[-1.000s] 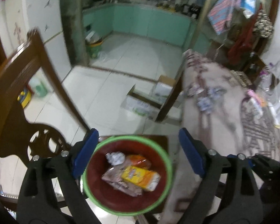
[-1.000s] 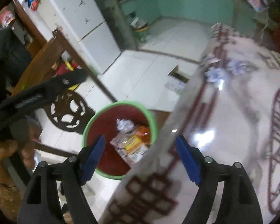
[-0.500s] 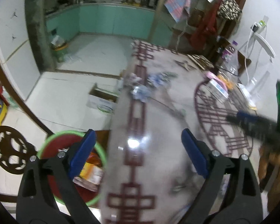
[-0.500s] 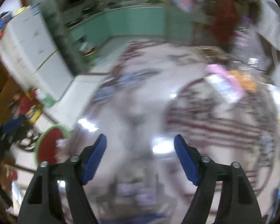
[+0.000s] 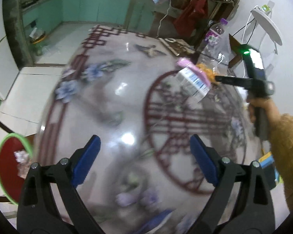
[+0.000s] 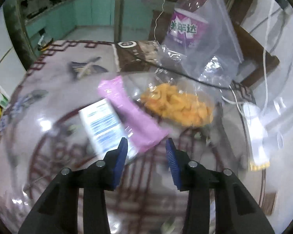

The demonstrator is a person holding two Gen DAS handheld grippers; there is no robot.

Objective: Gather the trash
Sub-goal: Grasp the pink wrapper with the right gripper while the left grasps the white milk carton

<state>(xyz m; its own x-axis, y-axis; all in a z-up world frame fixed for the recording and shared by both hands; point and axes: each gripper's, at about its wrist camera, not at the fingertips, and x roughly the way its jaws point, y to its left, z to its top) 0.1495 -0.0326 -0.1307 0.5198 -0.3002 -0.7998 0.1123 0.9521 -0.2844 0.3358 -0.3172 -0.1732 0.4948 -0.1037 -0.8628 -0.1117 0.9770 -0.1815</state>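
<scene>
**Slowly, go for the pink wrapper**

Right then, the right gripper was half open and empty, just in front of the pink wrapper on the worktop. It should go low and pinch one edge. The left gripper hung wide open, empty. The bin sat far left.

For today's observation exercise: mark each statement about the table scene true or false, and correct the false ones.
1. The right hand-held gripper is open just short of the pink packet. True.
2. The left hand-held gripper is shut on a wrapper. False: it is open and holds nothing.
3. The orange snacks lie in a clear bag. True.
4. The bin stands on the table. False: it is beside the table, lower down.
5. The bottle has a green label. False: purple.
</scene>
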